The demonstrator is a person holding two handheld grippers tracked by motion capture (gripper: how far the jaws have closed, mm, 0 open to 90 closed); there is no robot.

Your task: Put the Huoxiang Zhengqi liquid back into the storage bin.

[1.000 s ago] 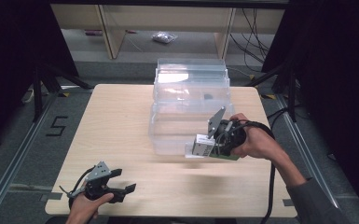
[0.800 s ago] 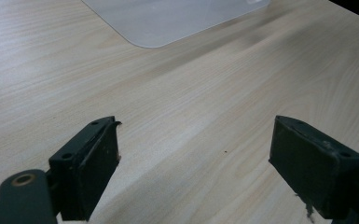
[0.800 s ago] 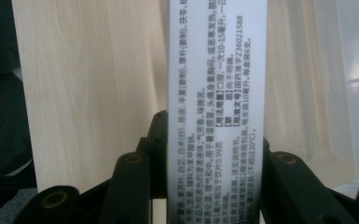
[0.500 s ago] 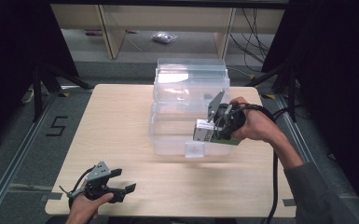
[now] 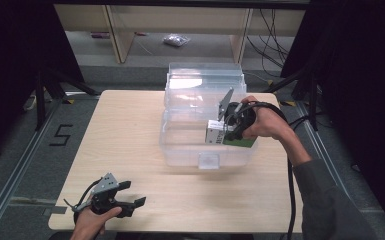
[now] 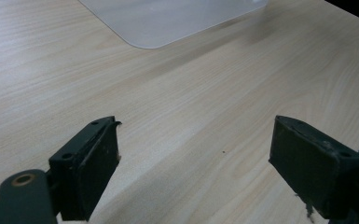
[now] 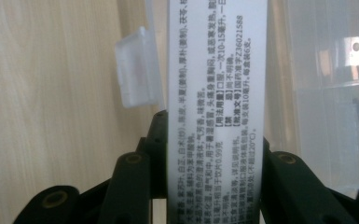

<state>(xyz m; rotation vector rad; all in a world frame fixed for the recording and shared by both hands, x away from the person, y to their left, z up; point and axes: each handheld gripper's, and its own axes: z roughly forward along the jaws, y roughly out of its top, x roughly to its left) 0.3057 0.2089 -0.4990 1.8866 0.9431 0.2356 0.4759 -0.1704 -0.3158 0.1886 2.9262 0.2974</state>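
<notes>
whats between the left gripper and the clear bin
Only bare wooden table lies between the left gripper and the clear bin, as the high view shows.

One of nearly everything, two grippers.

One pale wooden table carries one clear plastic storage bin with one lid and one front latch tab. One white-and-green printed cardboard box is there, and two black two-jaw grippers: left gripper, right gripper. Beyond the table lies what looks like one small clear bag.
</notes>
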